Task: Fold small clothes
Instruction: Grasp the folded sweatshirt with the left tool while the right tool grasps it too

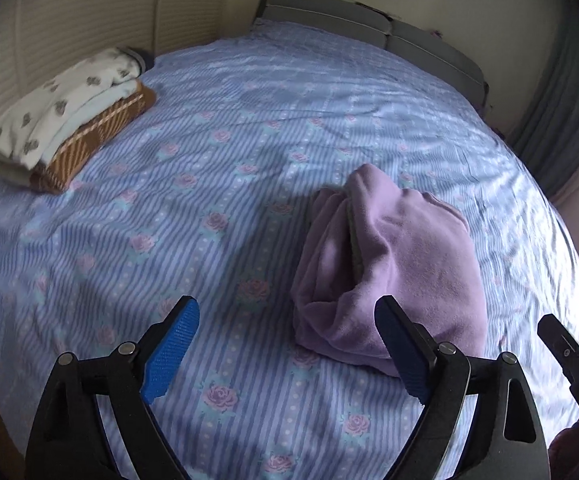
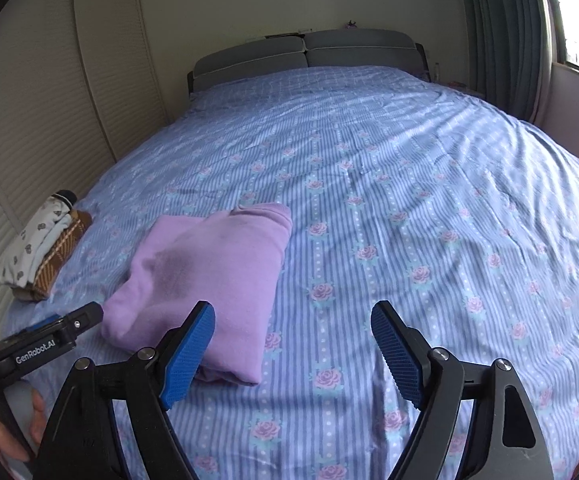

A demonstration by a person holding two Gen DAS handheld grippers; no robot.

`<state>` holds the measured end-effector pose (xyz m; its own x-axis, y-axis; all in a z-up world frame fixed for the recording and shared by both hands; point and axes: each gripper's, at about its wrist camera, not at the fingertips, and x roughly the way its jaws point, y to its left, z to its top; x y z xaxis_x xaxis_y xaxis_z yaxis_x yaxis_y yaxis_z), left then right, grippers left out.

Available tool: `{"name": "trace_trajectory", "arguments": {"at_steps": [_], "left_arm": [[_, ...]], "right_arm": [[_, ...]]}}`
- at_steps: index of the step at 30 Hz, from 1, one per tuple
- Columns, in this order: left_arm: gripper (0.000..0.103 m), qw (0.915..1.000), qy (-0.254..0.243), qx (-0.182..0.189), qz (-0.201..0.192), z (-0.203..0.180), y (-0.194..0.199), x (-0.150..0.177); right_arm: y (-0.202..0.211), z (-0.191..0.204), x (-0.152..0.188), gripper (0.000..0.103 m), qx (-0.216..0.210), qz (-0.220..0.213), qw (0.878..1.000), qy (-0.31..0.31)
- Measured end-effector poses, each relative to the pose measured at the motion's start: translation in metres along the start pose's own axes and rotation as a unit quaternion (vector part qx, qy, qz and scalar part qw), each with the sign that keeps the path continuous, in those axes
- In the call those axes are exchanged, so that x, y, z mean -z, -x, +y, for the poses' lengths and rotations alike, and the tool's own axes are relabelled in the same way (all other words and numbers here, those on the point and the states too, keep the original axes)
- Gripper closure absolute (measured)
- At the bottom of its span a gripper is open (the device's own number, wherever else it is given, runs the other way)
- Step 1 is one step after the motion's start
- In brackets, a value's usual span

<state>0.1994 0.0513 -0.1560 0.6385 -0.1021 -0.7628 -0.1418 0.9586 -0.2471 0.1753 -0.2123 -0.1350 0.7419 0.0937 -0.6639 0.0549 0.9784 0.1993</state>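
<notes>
The wide bed, dressed in a blue-and-white striped cotton sheet printed with pink roses [image 2: 369, 208], fills both views, its cloth lightly rippled and with a grey padded headboard [image 2: 305, 54] at the far end. On the near part of that sheet lies the lilac fleece garment [image 1: 393, 264], already doubled into a plump, roughly rectangular bundle; its nap is soft and matte, and from the left wrist view a paler lining or edge shows in the fold, though the fisheye blur makes it hard to say which. Further off, against the ribbed cream wardrobe doors [image 2: 49, 128], sits a small stack of folded clothes [image 1: 69, 120]: a white knit with grey motifs on top of a brown-and-cream striped piece. The left gripper [image 1: 285, 350] hangs just short of the bundle with its blue ribbed pads spread wide and nothing between them, its right pad overlapping the bundle's near corner in the view. The right gripper [image 2: 291, 350] is likewise wide open and empty, its left pad beside the bundle's near edge. The fold looks about finished, so the step in hand is likely to carry the bundle to the stack. To do that well, take it from both short sides low down, where all the layers meet, and pinch deep enough that the thick, springy fleece does not splay open, then lift it level.
</notes>
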Motion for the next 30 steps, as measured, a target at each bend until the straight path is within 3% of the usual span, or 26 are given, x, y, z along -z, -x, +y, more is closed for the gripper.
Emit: {"name": "trace_trajectory", "arguments": {"at_steps": [5,14,22,30], "left_arm": [[0.013,0.9935,0.104,0.036,0.029,0.021,-0.016,0.016],[0.013,0.9800,0.173,0.092,0.037,0.025,-0.033,0.025],[0.014,0.9768,0.171,0.118,0.053,0.010,-0.047,0.029],[0.016,0.9722,0.183,0.135,0.057,0.006,-0.067,0.022]], "right_arm": [[-0.036,-0.017,-0.017,0.022,-0.069,0.047,0.996,-0.040],[-0.093,-0.031,-0.031,0.021,-0.149,0.116,0.978,-0.089],[-0.133,-0.029,-0.042,0.021,-0.189,0.158,0.965,-0.095],[-0.170,-0.041,-0.048,0.021,-0.241,0.200,0.940,-0.136]]}}
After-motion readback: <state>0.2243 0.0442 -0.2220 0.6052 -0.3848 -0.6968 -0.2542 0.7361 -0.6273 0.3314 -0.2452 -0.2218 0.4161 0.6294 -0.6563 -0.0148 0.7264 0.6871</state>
